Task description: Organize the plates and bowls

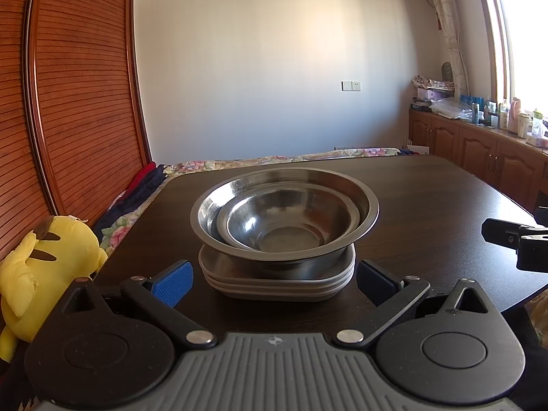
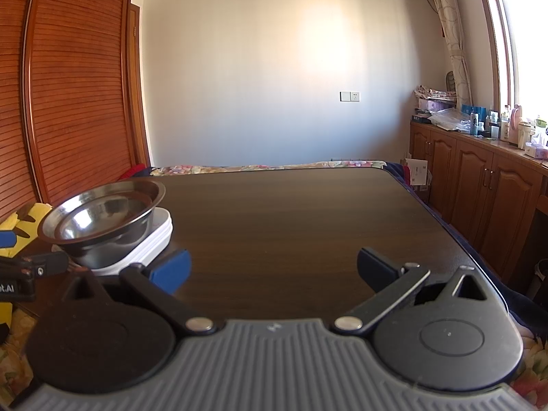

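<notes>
1. Nearest in the left wrist view, the left gripper (image 1: 274, 274) has its blue-padded tongs spread wide and holds nothing; it sits just short of the near edge of the stack.
2. The right gripper (image 2: 274, 267) is likewise spread and empty, over a bare part of the dark table (image 2: 291, 212), to the right of the stack.
3. Just beyond the left tongs lies the stack of grey plates (image 1: 277, 279), three or so, resting flat on the table near its near-left corner.
4. On the plates stands the large steel bowl (image 1: 284, 205), upright, with the small steel bowl (image 1: 287, 222) nested inside it, set slightly toward the near-left.
5. Judged from this layout, the sorting looks all but done: every dish in view is gathered into one pile, and both tools are free.
6. Any next move would call for little more than squaring the pile, or drawing both grippers clear without nudging the bowls.
7. Farther off, a yellow plush toy (image 1: 44, 274) sits left of the table, and wooden cabinets (image 2: 479, 185) line the far right.
</notes>
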`<state>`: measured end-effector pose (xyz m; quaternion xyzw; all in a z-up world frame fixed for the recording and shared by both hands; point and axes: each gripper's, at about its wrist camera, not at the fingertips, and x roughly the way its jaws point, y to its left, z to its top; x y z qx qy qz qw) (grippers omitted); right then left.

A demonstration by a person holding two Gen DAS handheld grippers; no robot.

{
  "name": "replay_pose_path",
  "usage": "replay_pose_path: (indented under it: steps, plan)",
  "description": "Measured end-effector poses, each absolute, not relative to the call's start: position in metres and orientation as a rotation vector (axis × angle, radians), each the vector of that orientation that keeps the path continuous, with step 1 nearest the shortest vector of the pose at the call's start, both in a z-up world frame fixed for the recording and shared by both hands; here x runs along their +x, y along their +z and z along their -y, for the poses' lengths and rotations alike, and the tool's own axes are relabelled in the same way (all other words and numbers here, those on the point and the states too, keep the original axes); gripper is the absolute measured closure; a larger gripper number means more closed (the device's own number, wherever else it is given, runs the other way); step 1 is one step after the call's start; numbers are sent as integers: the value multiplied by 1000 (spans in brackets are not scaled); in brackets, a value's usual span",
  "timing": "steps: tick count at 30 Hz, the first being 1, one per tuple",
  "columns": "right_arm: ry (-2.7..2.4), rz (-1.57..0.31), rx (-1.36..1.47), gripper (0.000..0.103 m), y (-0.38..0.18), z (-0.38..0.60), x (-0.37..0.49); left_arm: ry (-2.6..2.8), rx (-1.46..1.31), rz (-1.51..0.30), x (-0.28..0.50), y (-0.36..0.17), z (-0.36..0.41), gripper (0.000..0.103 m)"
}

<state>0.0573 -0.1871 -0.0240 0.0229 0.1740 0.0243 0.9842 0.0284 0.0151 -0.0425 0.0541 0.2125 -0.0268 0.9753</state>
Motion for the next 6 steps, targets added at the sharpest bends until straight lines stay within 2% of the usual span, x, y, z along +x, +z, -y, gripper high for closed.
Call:
replay_pose_path:
  steps: [6]
  plan:
    - [46,-349,47,0,-24,188,57,-57,112,-428,27,-44,-13,0]
